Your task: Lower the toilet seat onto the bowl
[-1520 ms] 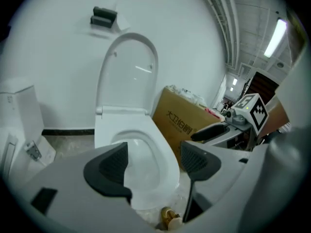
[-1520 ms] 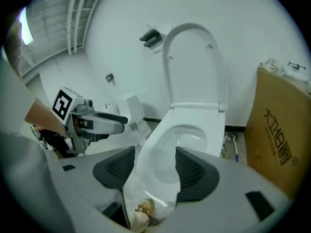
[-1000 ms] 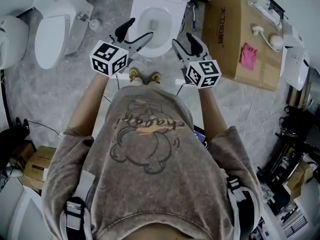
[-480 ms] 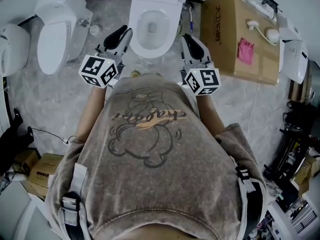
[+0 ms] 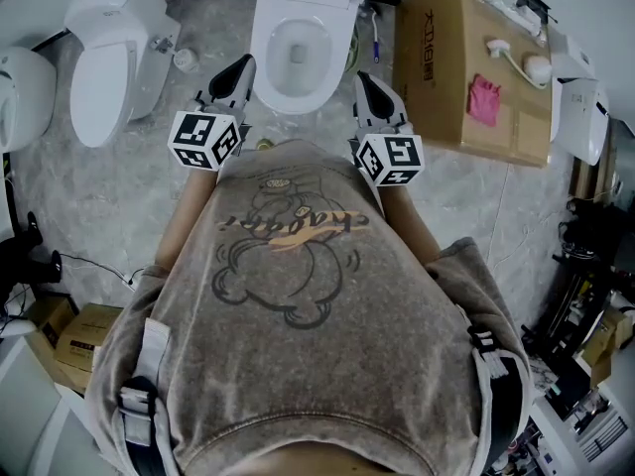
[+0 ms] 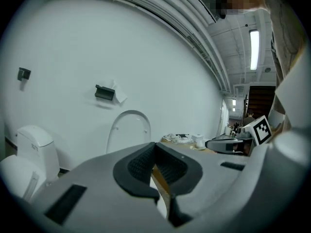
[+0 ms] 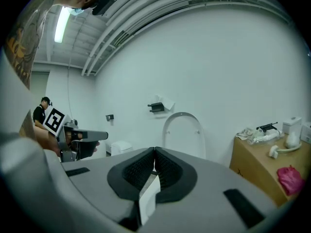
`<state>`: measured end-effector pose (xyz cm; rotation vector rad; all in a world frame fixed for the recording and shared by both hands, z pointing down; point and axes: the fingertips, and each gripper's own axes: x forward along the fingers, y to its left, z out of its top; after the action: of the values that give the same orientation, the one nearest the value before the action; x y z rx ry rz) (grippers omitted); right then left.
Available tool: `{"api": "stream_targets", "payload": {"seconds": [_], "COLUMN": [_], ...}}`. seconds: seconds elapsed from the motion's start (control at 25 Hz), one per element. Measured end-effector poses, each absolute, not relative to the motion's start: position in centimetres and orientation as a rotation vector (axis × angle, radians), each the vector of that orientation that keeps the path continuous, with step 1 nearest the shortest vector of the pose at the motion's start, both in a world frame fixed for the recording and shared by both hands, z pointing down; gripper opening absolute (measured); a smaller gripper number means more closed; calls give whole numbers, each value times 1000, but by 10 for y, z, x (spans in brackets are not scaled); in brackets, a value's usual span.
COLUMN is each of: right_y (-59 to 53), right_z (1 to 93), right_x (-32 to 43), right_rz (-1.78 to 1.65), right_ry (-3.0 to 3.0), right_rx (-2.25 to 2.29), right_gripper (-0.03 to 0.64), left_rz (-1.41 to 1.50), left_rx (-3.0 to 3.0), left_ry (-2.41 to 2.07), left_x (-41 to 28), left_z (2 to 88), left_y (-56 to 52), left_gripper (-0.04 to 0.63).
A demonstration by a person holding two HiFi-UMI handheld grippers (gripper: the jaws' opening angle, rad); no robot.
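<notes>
Grey marbled floor [image 5: 119,196] runs under an open toilet bowl [image 5: 295,53], with a closed second toilet [image 5: 104,77] to its left and a cardboard box [image 5: 466,67] carrying a pink cloth [image 5: 484,105] to its right. The toilet seat [image 7: 183,132] stands upright against the white wall, probably with the lid behind it. Left gripper [image 5: 243,65] and right gripper [image 5: 364,77] hover on either side of the bowl, apart from it. Both pairs of jaws have just been closing and now meet with nothing between them.
</notes>
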<state>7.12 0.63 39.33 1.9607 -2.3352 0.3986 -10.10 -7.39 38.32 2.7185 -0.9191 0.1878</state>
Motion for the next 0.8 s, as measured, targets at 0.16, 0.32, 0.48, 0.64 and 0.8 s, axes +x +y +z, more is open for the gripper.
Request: {"api": "stream_targets", "payload": {"seconds": [0.16, 0.32, 0.48, 0.64, 0.8], "right_y": [5, 4, 4, 7, 8], "right_z": [392, 391, 391, 392, 393], "right_x": [70, 69, 68, 66, 64], "right_rz": [403, 401, 395, 401, 403], "right_ry": [-2351, -2361, -2368, -2373, -2373], "right_rx": [1952, 1940, 1924, 1918, 1925], "right_gripper": [28, 28, 28, 28, 28], "left_rz": [199, 206, 213, 211, 211], "left_rx": [2726, 2721, 2717, 2707, 2704], "left_ry": [-911, -936, -951, -960, -959], "left_x": [-99, -103, -104, -105, -106], "left_z": [383, 382, 382, 384, 385], "left_y": [-72, -73, -72, -68, -65], "left_gripper": [9, 9, 9, 9, 9]}}
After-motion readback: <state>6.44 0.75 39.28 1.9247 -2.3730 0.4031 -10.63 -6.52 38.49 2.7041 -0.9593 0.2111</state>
